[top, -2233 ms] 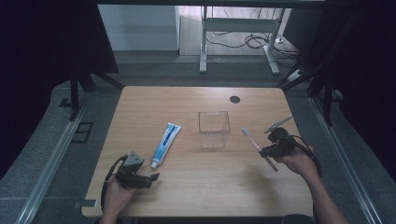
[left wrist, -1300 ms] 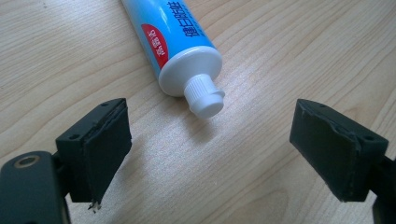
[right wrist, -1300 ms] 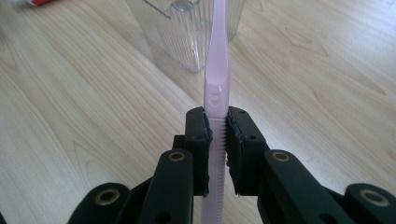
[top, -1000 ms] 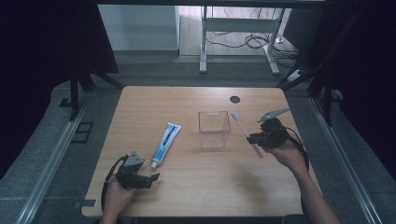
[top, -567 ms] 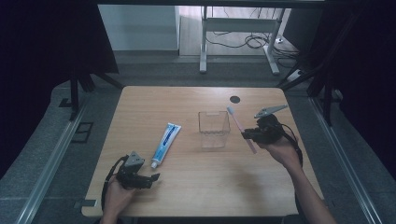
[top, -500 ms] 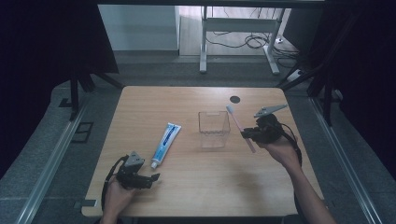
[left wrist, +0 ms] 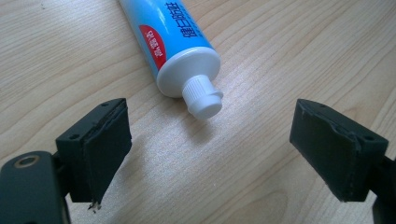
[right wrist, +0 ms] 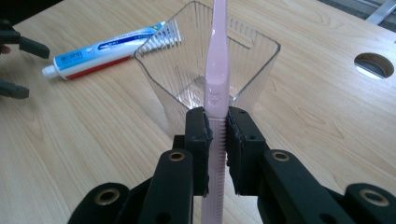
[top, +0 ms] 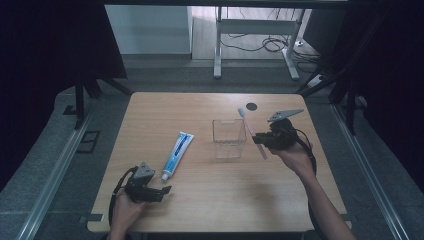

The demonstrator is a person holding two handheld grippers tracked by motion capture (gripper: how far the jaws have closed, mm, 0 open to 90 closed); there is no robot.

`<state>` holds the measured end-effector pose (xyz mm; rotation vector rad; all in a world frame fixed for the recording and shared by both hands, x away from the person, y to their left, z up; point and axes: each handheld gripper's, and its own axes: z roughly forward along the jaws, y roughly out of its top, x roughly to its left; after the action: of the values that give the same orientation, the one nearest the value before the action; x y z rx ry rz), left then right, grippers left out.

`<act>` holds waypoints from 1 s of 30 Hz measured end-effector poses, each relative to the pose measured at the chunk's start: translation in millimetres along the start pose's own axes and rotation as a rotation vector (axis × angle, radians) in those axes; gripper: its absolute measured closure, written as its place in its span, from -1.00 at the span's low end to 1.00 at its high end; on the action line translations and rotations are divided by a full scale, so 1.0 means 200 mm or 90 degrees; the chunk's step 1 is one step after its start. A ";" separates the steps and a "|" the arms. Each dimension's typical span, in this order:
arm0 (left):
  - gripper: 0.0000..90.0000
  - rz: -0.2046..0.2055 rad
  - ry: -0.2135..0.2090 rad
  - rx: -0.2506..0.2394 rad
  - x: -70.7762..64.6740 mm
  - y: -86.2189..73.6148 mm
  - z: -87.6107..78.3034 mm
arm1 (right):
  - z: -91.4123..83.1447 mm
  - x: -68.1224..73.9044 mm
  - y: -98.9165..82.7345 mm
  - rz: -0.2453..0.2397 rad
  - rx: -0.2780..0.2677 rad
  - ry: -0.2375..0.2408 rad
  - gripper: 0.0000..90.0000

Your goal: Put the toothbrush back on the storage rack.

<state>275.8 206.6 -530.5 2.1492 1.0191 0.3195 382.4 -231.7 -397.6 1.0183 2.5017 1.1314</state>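
Observation:
My right gripper [right wrist: 216, 128] is shut on a pink toothbrush [right wrist: 217, 70], held by its handle in the air. In the high view the right gripper [top: 265, 140] sits just right of a clear square cup [top: 229, 138], and the toothbrush [top: 251, 132] slants with its head up past the cup's right rim. The clear cup [right wrist: 205, 65] stands upright and empty right beyond the jaws. A blue and white toothpaste tube [top: 177, 154] lies flat left of the cup. My left gripper [left wrist: 210, 154] rests open near the table's front left, the tube's white cap [left wrist: 201, 96] lying just beyond its fingertips.
A round cable hole [top: 251, 106] sits in the wooden table [top: 210, 200] behind the cup. Dark curtains flank the table, with metal rails on the floor on both sides. A desk frame with cables stands beyond the far edge.
My right gripper has carried the toothbrush left from the table's right side up to the cup's right rim. The left gripper has stayed in place.

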 end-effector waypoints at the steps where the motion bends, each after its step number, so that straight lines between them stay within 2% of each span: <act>1: -0.72 0.000 0.000 0.000 0.00 0.00 0.00 | 0.01 0.00 0.01 -0.002 -0.005 0.000 0.77; 23: -0.72 0.000 0.000 0.000 0.00 0.00 0.00 | 0.11 0.03 0.11 0.011 -0.036 0.024 0.77; 30: -0.72 0.001 0.000 0.000 0.00 0.00 0.00 | 0.13 0.05 0.15 0.008 -0.044 0.021 0.77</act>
<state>275.9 206.1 -530.8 2.1500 1.0187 0.3205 402.0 -197.1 -393.2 1.0068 2.4659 1.2383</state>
